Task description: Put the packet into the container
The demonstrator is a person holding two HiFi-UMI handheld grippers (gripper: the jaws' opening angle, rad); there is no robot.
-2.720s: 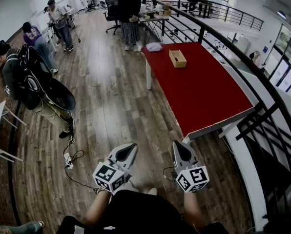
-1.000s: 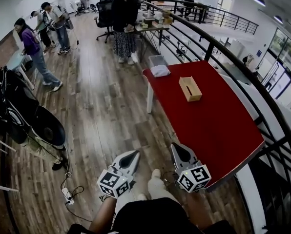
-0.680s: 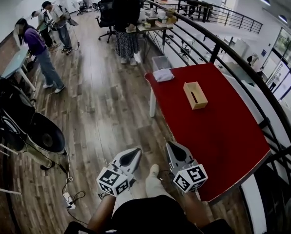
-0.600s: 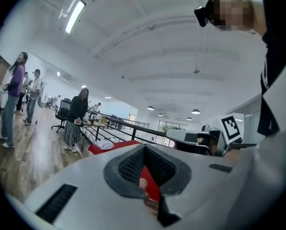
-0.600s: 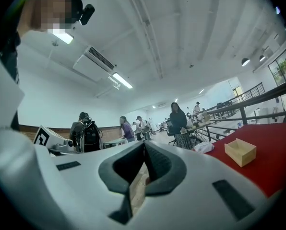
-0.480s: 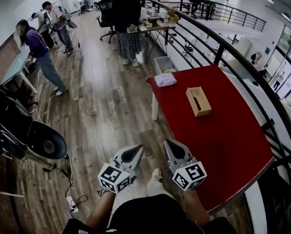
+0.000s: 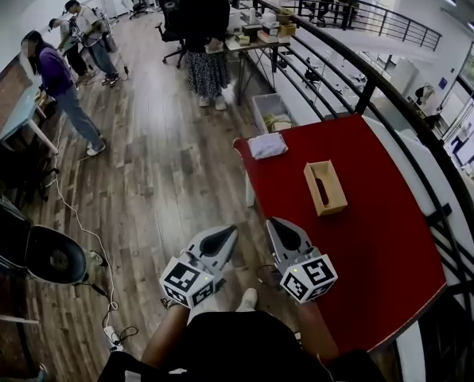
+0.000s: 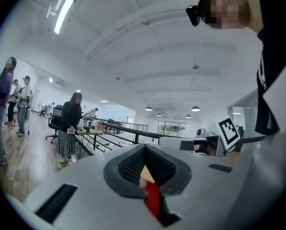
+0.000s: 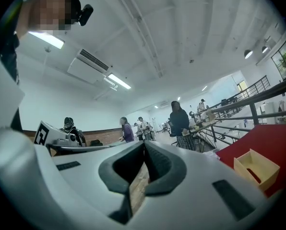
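Head view, looking steeply down: the left gripper (image 7: pixel 231 231) and the right gripper (image 7: pixel 272 223) are held side by side in front of the person, both over the wooden floor (image 7: pixel 157 181) just short of the near corner of a red table (image 7: pixel 380 237). Only this view shows the whole layout. The packet (image 7: pixel 266 145), white and crumpled, lies on the table's far left corner. The container (image 7: pixel 325 187), an open wooden box, stands near the middle of the table, well apart from the packet and from both grippers. A grey bin (image 7: pixel 273 111) sits on the floor beyond the table, a black railing (image 7: pixel 364 86) runs along the table's far side, and a person in dark clothes (image 7: pixel 205 30) stands further off. Left gripper view: the jaws of the left gripper (image 8: pixel 144 147) meet at their tips with nothing held; a sliver of the red table shows through the slit below them, and the person in dark clothes (image 8: pixel 68 123) stands at the left. Neither packet nor container can be made out here. Right gripper view: the jaws of the right gripper (image 9: pixel 144 143) are likewise pressed together and empty, with floor boards seen through the gap. This view alone of the two gripper views shows the container (image 9: pixel 256 169), low at the right on the table (image 9: pixel 272 143).
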